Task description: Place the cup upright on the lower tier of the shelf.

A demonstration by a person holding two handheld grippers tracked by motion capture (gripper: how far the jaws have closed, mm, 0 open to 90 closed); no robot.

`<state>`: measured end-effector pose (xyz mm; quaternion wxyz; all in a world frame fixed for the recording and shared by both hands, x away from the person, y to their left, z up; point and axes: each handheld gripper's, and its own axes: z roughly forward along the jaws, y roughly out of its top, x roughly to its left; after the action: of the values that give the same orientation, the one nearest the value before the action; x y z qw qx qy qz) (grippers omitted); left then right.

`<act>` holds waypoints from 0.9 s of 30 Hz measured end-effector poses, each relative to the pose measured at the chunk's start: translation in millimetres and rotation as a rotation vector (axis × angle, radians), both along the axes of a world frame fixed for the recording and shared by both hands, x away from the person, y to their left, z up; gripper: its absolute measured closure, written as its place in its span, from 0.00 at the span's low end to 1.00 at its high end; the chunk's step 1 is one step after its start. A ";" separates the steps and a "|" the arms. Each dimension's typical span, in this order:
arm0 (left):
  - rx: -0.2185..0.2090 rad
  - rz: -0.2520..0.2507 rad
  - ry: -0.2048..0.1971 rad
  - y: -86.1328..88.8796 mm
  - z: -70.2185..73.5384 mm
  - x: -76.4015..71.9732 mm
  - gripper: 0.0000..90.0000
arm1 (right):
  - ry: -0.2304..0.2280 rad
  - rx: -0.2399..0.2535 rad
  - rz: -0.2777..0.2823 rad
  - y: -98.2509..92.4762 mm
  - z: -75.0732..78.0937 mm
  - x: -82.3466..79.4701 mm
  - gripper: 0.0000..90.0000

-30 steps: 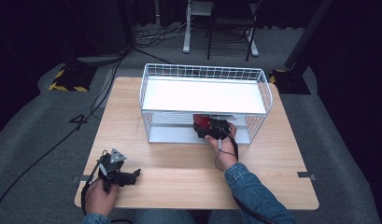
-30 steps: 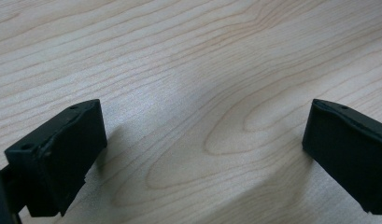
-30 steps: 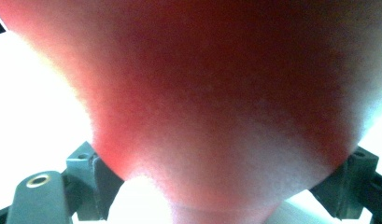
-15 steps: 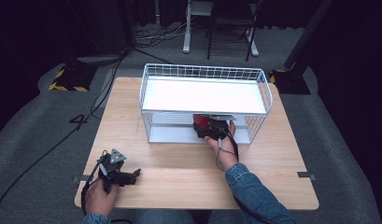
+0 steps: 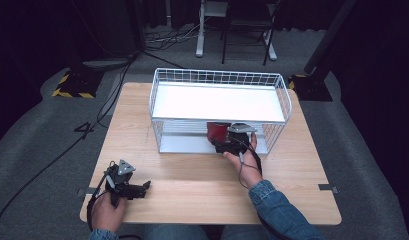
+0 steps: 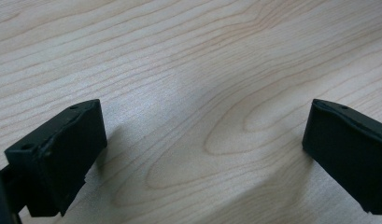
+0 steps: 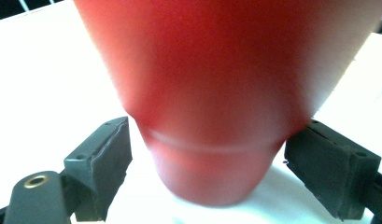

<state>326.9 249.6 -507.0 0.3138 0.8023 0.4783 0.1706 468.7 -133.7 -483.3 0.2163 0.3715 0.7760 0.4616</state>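
High view with both gripper views. A two-level wire rack (image 5: pixel 156 100) stands at the far middle of the wooden surface (image 5: pixel 202 187), its front side open toward the person.

(a) Right gripper (image 5: pixel 222 141), reaching into the front opening of the rack beneath the white upper shelf (image 5: pixel 217 102). It carries a red cup (image 5: pixel 218 132) just above the lower shelf (image 5: pixel 182 145). The low, level approach is probably forced by the upper shelf, which leaves little headroom.

(b) Right gripper view. The cup (image 7: pixel 212 84) tapers toward the camera, so the narrow end lies between the fingers (image 7: pixel 102 158). They are drawn in nearly as far as they go. One presses on the cup's wall where it begins to widen, and the other sits at the wall on the opposite side. Gripping at the taper probably keeps the cup from sliding forward out of the hold. The white under the cup is the lower shelf. Whether the cup touches it cannot be told.

(c) Left gripper (image 5: pixel 145 185), near the front left corner of the surface, well apart from the rack. It is parked here because the work in hand needs one hand only.

(d) Left gripper view. The fingers (image 6: pixel 62 149) stand wide apart with bare wood grain between them, holding nothing.

Judged stage: the cup is being set on, or lifted from, the lower shelf; the grip is not yet released.
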 end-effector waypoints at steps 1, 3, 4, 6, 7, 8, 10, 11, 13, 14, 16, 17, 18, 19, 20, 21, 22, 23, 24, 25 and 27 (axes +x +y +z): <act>0.001 0.002 0.001 0.1 0.1 -0.6 0.00 | 0.004 0.000 0.002 -1.1 0.7 -1.2 0.17; 0.002 0.002 -0.002 0.2 0.0 -0.8 0.00 | 0.009 0.005 0.016 -4.7 3.7 -5.6 0.17; 0.005 -0.002 -0.002 0.5 0.2 -0.8 0.00 | 0.010 0.003 0.021 -5.9 4.8 -7.0 0.17; 0.002 -0.001 -0.001 0.3 0.1 -1.2 0.00 | 0.015 0.012 0.025 -8.7 8.2 -11.0 0.17; 0.002 0.001 -0.002 0.2 0.0 -1.2 0.00 | 0.014 0.015 0.026 -10.3 10.3 -13.2 0.17; 0.001 0.001 -0.001 0.2 0.0 -1.3 0.00 | 0.012 0.018 0.033 -12.1 12.1 -15.6 0.17; 0.001 0.001 -0.002 0.2 0.0 -1.3 0.00 | 0.015 0.022 0.048 -16.4 16.5 -22.1 0.17; 0.001 0.001 -0.002 0.2 0.0 -1.3 0.00 | 0.016 0.021 0.054 -18.3 17.9 -24.2 0.17; 0.001 0.001 -0.002 0.2 0.0 -1.3 0.00 | 0.012 0.028 0.060 -24.9 22.5 -30.2 0.17; 0.001 0.001 -0.002 0.2 0.0 -1.3 0.00 | 0.010 0.030 0.060 -27.3 24.1 -32.0 0.17; 0.001 0.000 -0.003 0.3 -0.1 -1.4 0.00 | 0.010 0.038 0.057 -33.8 27.7 -37.1 0.17; 0.000 -0.001 -0.001 0.3 0.0 -1.4 0.00 | 0.010 0.040 0.055 -36.9 29.3 -39.6 0.17; 0.000 -0.001 0.000 0.3 0.0 -1.4 0.00 | 0.012 0.044 0.055 -39.9 30.7 -42.3 0.17; 0.001 -0.002 -0.001 0.4 0.0 -1.4 0.00 | 0.014 0.045 0.058 -43.5 32.1 -45.5 0.17; 0.001 0.000 -0.003 0.3 -0.1 -1.4 0.00 | 0.017 0.045 0.062 -45.7 33.0 -47.4 0.17; 0.001 -0.002 -0.001 0.4 0.1 -1.4 0.00 | 0.017 0.042 0.062 -48.6 34.1 -50.0 0.17; 0.000 0.001 -0.003 0.2 -0.1 -1.4 0.00 | 0.019 0.045 0.063 -51.3 35.1 -52.6 0.17; 0.001 0.000 -0.003 0.3 -0.1 -1.4 0.00 | 0.017 0.040 0.070 -55.8 36.5 -55.3 0.17; 0.000 0.000 -0.003 0.2 -0.1 -1.4 0.00 | 0.018 0.043 0.070 -58.1 37.5 -57.2 0.17; 0.000 -0.001 -0.001 0.4 0.0 -1.4 0.00 | 0.018 0.042 0.071 -61.5 38.8 -59.5 0.17; 0.001 0.000 -0.003 0.3 -0.1 -1.4 0.00 | 0.022 0.041 0.072 -68.5 41.5 -64.3 0.17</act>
<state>325.6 249.9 -507.1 0.3143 0.8022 0.4776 0.1720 404.3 -202.2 -441.8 0.1835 0.3527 0.7815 0.4808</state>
